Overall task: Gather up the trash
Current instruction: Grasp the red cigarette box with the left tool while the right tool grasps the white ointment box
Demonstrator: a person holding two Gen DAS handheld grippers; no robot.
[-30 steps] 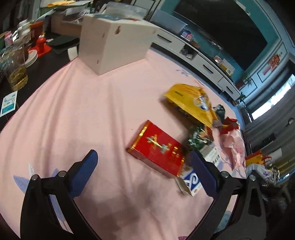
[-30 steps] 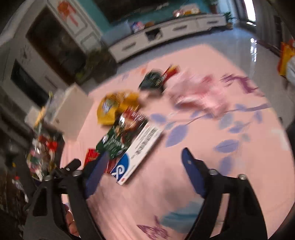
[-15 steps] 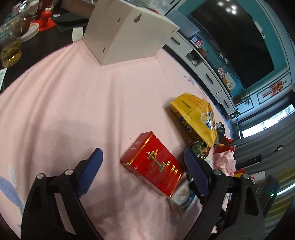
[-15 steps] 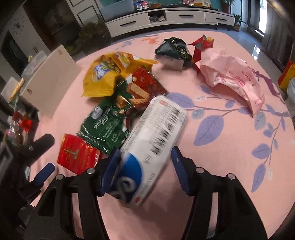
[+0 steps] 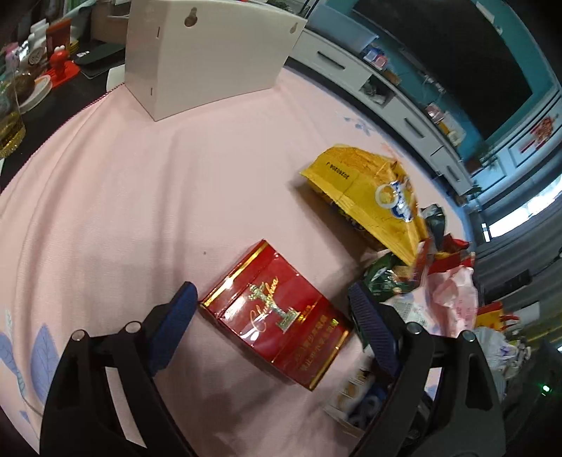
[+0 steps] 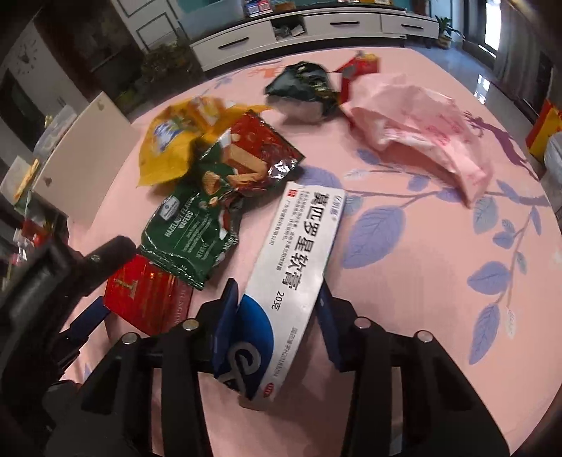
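Observation:
A red and gold box (image 5: 277, 311) lies on the pink tablecloth (image 5: 140, 197). My left gripper (image 5: 274, 309) is open, one finger on each side of the box, not squeezing it. The box also shows in the right wrist view (image 6: 147, 293). My right gripper (image 6: 277, 302) is shut on a long white and blue medicine box (image 6: 288, 270), which also shows in the left wrist view (image 5: 354, 397). Other trash lies near: a yellow snack bag (image 6: 168, 144), a green wafer wrapper (image 6: 189, 232), a red wrapper (image 6: 260, 154), a dark bag (image 6: 302, 86) and a pink bag (image 6: 421, 130).
A white box (image 5: 207, 56) stands at the far edge of the cloth. To its left, a dark table holds a glass (image 5: 8, 116) and small items. A white TV cabinet (image 6: 302, 28) runs along the back wall.
My left gripper moved in until its fingers straddle the red box. My right gripper closed in on the medicine box and took hold of it.

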